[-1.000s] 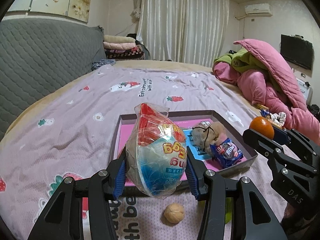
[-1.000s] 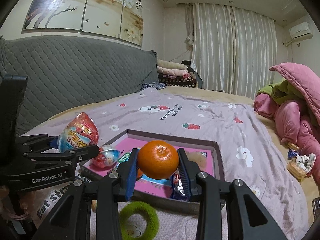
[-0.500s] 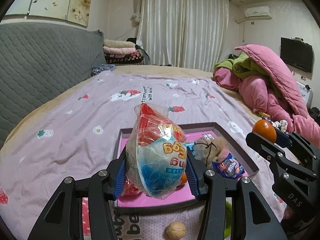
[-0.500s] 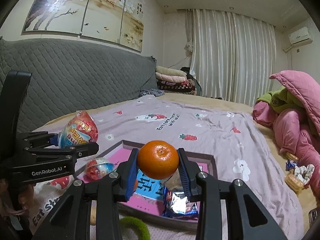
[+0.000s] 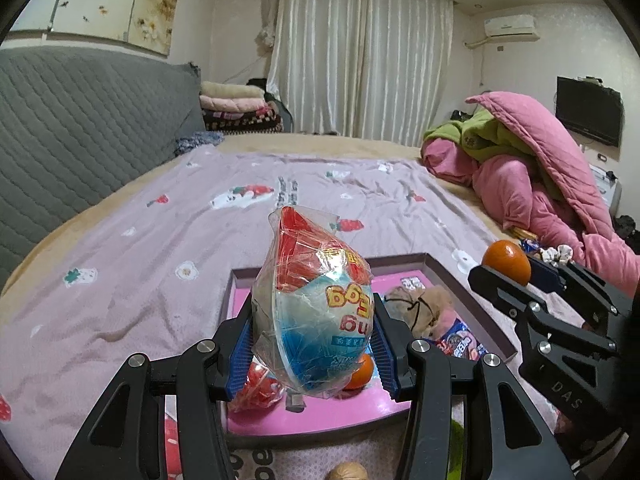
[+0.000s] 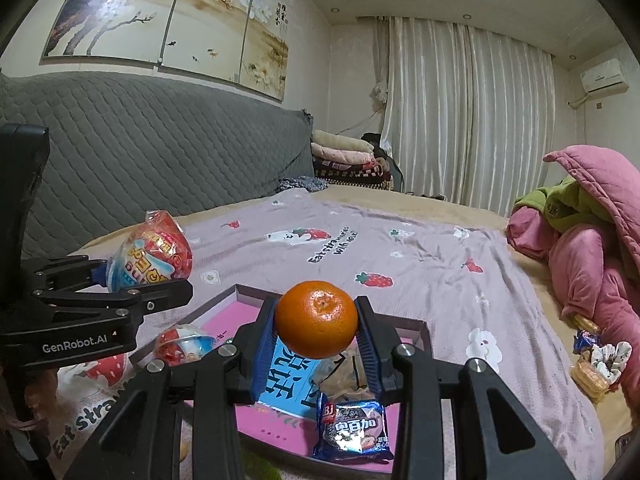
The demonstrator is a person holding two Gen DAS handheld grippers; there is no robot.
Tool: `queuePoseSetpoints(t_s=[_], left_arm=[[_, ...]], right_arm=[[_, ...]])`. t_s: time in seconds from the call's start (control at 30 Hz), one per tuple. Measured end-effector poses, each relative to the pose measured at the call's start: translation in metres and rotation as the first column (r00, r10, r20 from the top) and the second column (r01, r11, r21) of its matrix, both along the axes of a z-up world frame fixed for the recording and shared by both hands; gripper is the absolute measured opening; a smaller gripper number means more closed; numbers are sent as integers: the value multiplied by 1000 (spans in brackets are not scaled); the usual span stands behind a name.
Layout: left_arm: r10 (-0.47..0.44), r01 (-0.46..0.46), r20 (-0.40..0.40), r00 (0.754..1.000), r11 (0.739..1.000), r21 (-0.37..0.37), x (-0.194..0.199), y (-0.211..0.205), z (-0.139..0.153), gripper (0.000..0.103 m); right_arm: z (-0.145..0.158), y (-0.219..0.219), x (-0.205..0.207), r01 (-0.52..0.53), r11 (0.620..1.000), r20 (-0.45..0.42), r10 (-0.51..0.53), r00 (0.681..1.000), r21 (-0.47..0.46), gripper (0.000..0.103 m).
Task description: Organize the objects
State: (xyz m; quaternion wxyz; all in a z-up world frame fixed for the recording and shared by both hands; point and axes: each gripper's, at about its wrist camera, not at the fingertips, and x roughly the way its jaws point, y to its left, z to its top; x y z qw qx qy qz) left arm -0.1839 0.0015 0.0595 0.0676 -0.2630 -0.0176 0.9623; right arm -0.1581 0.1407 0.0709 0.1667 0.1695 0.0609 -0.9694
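Note:
My left gripper [image 5: 314, 338] is shut on a red, white and blue egg-shaped toy pack [image 5: 314, 312] and holds it above the near part of a pink tray [image 5: 416, 276] on the bed. My right gripper [image 6: 316, 338] is shut on an orange [image 6: 316, 318] above the same tray [image 6: 422, 330]. The orange also shows at the right in the left wrist view [image 5: 506, 266]. The toy pack shows at the left in the right wrist view [image 6: 154, 254].
In the tray lie a second toy egg [image 6: 182, 346], a blue snack packet [image 6: 352, 432], a brown pouch [image 5: 416, 306], a small orange [image 5: 360, 372] and a blue card [image 6: 294, 376]. A walnut [image 5: 348, 471] lies on the bed before the tray. Pink bedding [image 5: 552, 184] is piled at the right.
Both grippers have moved forward over the tray with their objects still held. The tray now sits nearer and lower in both views.

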Motion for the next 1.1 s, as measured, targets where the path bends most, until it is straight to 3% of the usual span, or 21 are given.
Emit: queuePoseSetpoints(t_s=[1.1], left_arm=[[-4,12,169,986,999,-47,-16,7,-74,53]], right_arm=[[-58,-23,-24,-80,992,206,58,977,100,38]])
